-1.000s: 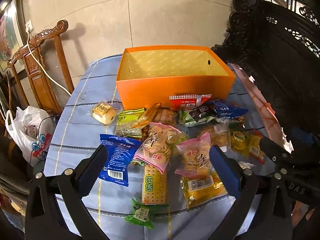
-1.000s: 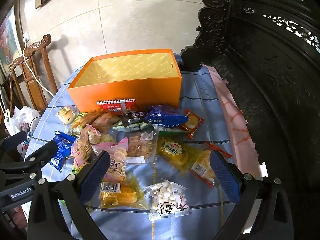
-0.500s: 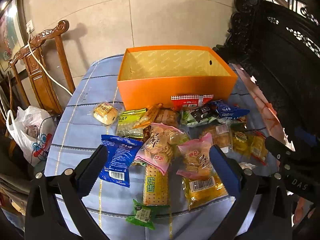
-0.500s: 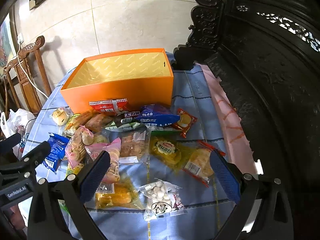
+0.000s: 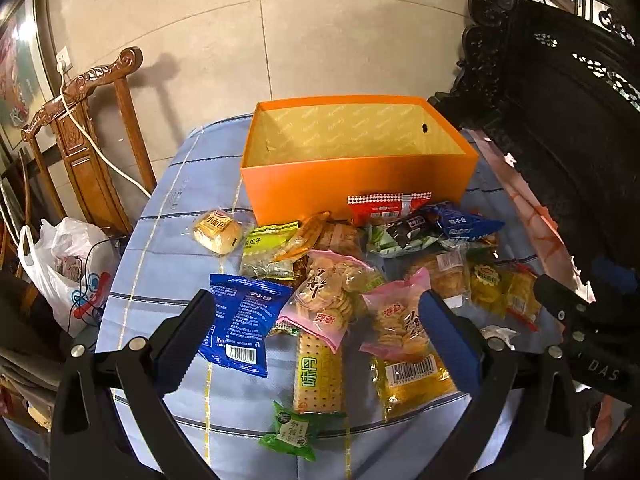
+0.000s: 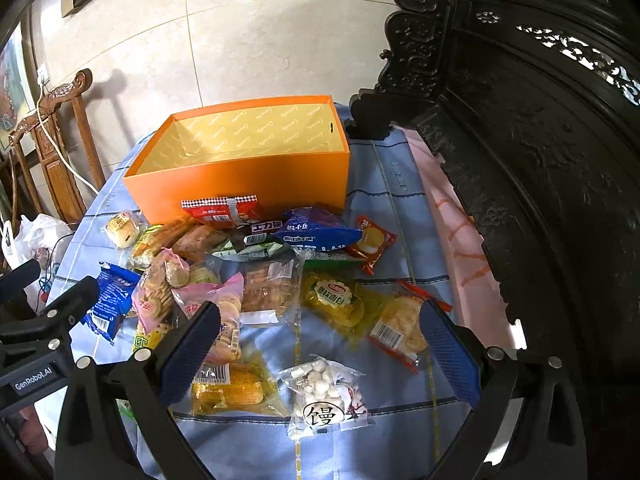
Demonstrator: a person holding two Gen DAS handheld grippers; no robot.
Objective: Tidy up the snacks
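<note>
Grippers left (image 5: 316,336) and right (image 6: 320,348) both wide open, empty; one orange box (image 5: 352,184), two pink biscuit packets.

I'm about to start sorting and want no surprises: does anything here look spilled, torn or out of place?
Nothing looks spilled or torn. The snack packets lie jumbled and overlapping on the tablecloth, all outside the orange box, which looks empty. A red packet leans against its front wall.
</note>
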